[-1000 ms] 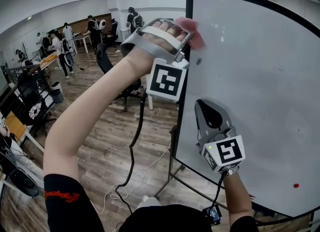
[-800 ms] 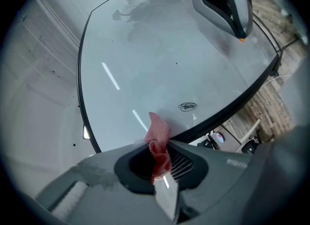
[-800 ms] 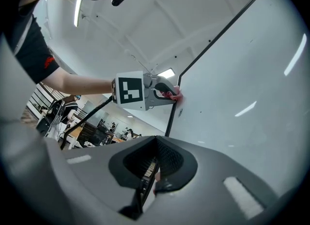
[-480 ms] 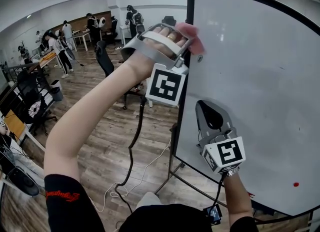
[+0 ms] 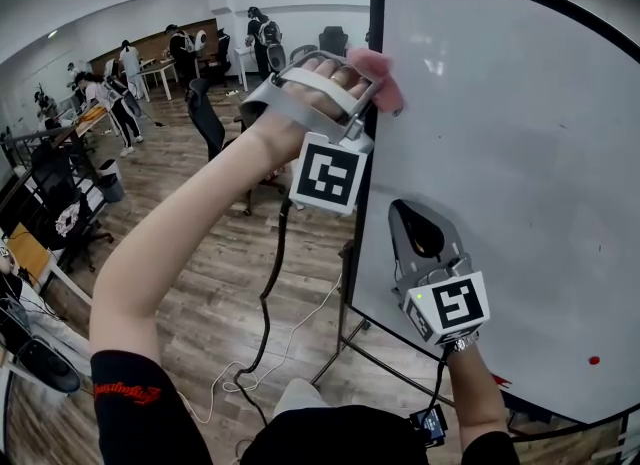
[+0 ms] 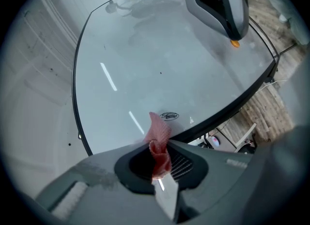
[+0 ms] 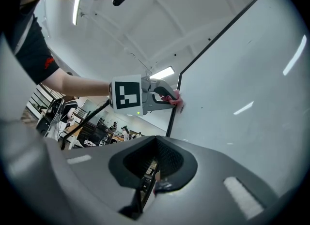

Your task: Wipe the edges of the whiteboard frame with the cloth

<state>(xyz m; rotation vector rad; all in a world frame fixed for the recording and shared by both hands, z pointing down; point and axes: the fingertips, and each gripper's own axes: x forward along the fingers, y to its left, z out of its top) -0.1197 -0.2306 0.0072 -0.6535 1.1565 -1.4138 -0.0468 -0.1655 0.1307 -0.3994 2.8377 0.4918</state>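
Note:
The whiteboard (image 5: 520, 173) stands upright with a thin black frame (image 5: 366, 153). My left gripper (image 5: 362, 81) is shut on a pink cloth (image 5: 385, 78) and presses it against the frame's left edge, a little below the top corner. In the left gripper view the cloth (image 6: 159, 144) sticks out from the shut jaws toward the black frame (image 6: 232, 107). My right gripper (image 5: 418, 225) rests lower on the white surface, just inside the left edge. Its jaws look shut with nothing between them (image 7: 151, 180). The right gripper view shows the left gripper (image 7: 145, 98) and cloth (image 7: 175, 99) above.
A red dot (image 5: 594, 361) sits low on the board. The board's metal stand legs (image 5: 345, 338) and white cables (image 5: 240, 378) lie on the wooden floor below. Office chairs (image 5: 210, 118), desks and several people (image 5: 125, 78) are behind at the left.
My left gripper and the cloth have slid a little down the left frame edge from the top corner. The right gripper has stayed put.

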